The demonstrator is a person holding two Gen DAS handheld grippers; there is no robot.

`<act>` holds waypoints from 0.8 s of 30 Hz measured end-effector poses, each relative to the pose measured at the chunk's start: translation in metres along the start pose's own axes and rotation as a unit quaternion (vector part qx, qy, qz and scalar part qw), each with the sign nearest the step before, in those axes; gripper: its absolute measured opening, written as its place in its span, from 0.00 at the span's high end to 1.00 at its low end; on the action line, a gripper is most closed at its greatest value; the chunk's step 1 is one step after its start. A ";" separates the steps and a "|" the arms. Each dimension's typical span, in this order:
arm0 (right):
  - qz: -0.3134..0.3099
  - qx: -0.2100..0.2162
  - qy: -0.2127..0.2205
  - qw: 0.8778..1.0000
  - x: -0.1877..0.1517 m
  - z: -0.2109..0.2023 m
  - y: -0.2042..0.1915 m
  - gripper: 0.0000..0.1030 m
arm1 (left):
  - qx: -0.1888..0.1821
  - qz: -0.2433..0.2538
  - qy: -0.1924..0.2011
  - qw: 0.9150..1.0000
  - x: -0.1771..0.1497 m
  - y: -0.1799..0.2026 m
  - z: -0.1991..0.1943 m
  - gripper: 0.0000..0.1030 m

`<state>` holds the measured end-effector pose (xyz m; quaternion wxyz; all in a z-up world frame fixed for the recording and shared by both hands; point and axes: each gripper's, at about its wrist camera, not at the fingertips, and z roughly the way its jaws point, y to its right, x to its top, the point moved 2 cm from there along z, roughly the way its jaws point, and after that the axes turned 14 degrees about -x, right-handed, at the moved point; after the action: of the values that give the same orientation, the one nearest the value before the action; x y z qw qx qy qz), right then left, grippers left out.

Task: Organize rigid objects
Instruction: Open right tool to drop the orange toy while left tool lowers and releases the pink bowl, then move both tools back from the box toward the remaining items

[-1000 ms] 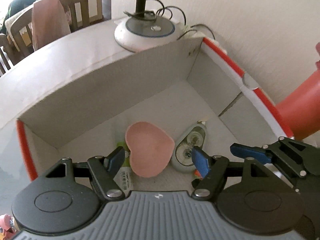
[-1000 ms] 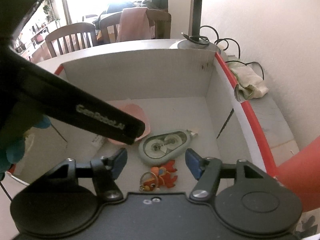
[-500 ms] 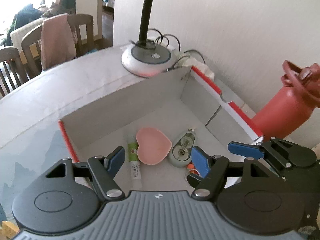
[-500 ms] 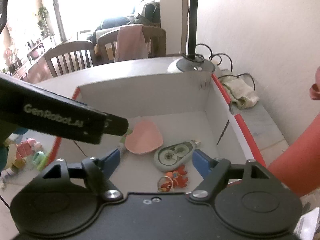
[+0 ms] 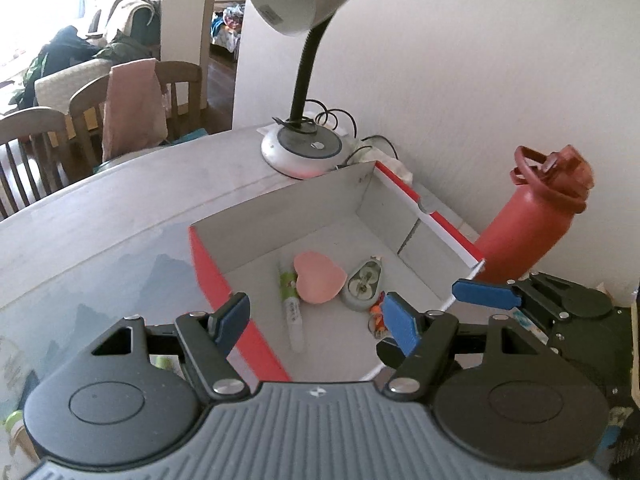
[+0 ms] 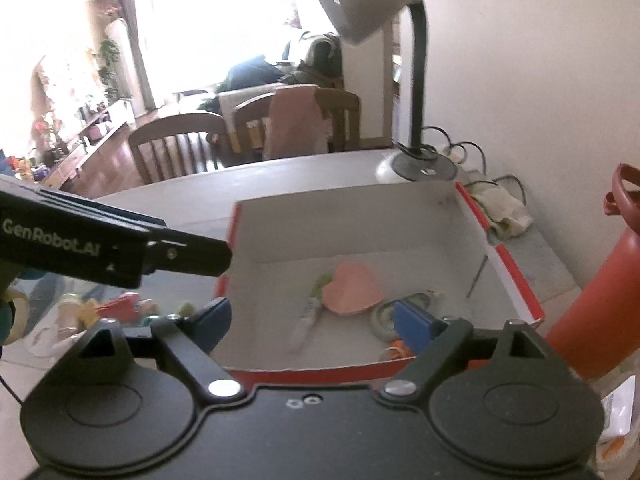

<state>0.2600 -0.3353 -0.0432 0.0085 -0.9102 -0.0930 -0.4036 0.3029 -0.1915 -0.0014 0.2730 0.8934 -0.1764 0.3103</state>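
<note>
Surface (image 5: pixel 100 216) of pale grey carries a red-sided cardboard box (image 5: pixel 208 276) with a white inside, set near the wall. Just beyond the box's far wall stands a white desk lamp (image 5: pixel 300 148) on a round base with a black bendy neck. Beside the box's right side stands an upright red plastic bottle (image 5: pixel 524 232) with a loop lid. Both tools hang above the box's near edge, with nothing between their blue pads. On the left tool (image 5: pixel 316 320) the jaws are spread and have just been opening a little; on the right tool (image 6: pixel 312 320) the jaws are spread wider and have just been opening too. On the box floor lie a pink heart-shaped dish (image 5: pixel 318 282), just right of it a grey-green correction tape roller (image 5: pixel 362 284), just left of it a slim white tube with a green label (image 5: pixel 290 304), and, nearest the right corner, a small orange keyring charm (image 5: pixel 376 312).
</note>
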 end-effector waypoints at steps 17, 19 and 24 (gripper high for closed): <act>-0.038 0.103 0.020 0.994 -0.013 -0.041 -0.087 0.11 | 0.031 -0.032 0.049 0.998 -0.076 -0.048 -0.122 0.15; -0.047 0.110 0.020 0.993 -0.015 -0.042 -0.098 0.11 | 0.037 -0.033 0.055 0.997 -0.085 -0.054 -0.133 0.12; -0.059 0.127 0.015 0.990 -0.021 -0.046 -0.123 0.11 | 0.052 -0.036 0.062 0.996 -0.108 -0.068 -0.155 0.04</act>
<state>0.1911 -0.2217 -0.0349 0.1017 -0.8886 -0.1966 -0.4018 0.1839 -0.0291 0.0046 0.2476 0.8912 -0.1107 0.3636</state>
